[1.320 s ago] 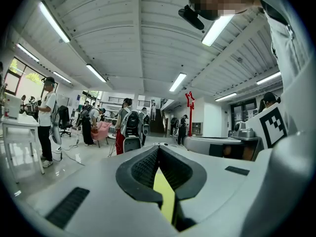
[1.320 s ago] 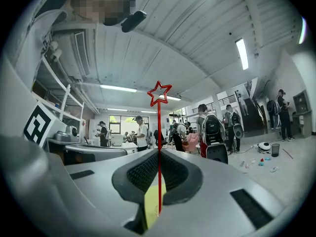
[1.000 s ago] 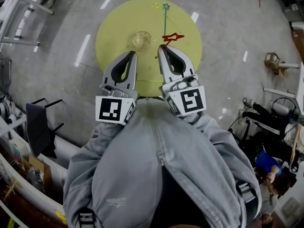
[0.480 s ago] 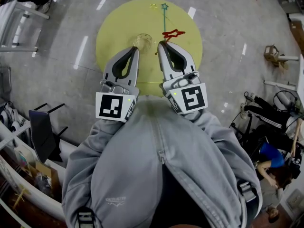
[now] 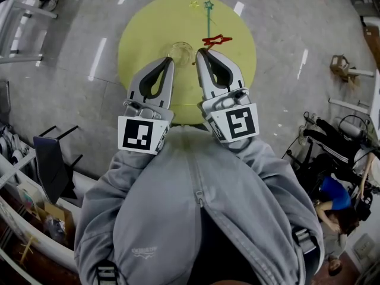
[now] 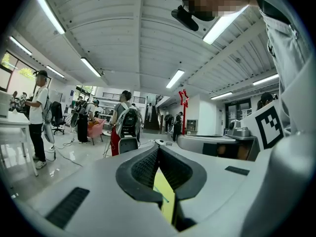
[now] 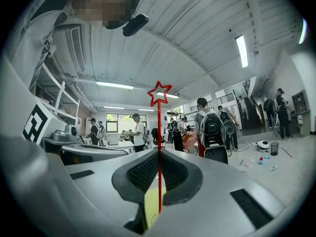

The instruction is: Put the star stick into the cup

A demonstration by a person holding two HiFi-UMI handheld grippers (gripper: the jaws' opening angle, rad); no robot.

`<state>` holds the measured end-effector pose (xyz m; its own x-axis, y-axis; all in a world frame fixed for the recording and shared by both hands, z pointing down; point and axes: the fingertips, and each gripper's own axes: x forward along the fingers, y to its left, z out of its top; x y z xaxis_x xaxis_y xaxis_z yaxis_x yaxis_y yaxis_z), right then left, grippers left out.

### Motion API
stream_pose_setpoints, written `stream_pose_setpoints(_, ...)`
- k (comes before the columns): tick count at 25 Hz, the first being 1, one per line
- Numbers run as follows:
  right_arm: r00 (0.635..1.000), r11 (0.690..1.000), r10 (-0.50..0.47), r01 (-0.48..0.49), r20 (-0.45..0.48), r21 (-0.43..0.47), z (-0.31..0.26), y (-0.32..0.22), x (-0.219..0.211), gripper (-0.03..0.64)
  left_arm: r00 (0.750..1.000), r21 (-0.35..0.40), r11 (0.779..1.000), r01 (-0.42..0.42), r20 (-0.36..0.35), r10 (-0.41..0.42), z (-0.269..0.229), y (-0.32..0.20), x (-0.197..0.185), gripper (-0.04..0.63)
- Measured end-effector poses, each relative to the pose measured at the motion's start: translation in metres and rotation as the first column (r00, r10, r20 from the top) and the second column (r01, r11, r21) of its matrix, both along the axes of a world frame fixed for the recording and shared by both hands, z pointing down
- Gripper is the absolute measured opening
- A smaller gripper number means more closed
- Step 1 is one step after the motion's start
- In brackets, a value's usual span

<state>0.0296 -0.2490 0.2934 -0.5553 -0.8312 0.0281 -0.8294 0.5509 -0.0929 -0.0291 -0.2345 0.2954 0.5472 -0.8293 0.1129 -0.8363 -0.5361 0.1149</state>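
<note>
Red star stick [image 7: 159, 132], a thin rod topped by an outlined star, stands clamped between the right gripper's [image 7: 159, 154] closed jaws. The left gripper's [image 6: 158, 148] jaws meet on nothing. The clear cup [image 5: 179, 51], faint against the yellow table [image 5: 148, 28], sits just beyond both tips. Small print on the grey jacket [image 5: 178, 206] is unreadable.
</note>
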Motion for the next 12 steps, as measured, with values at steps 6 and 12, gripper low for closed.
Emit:
stream_pose_setpoints(6,1.000,1.000,0.002,-0.002,0.000,-0.005,0.018,-0.023,-0.004,0.034,1.000,-0.031,0.999,0.004,-0.007,-0.004,0.027,-0.016,-0.006,0.017)
stream_pose_setpoints(12,1.000,1.000,-0.018,0.018,-0.010,-0.008,0.044,-0.045,-0.011,0.034,1.000,-0.032,0.999,-0.010,0.001,0.010,0.056,-0.036,-0.007,0.017)
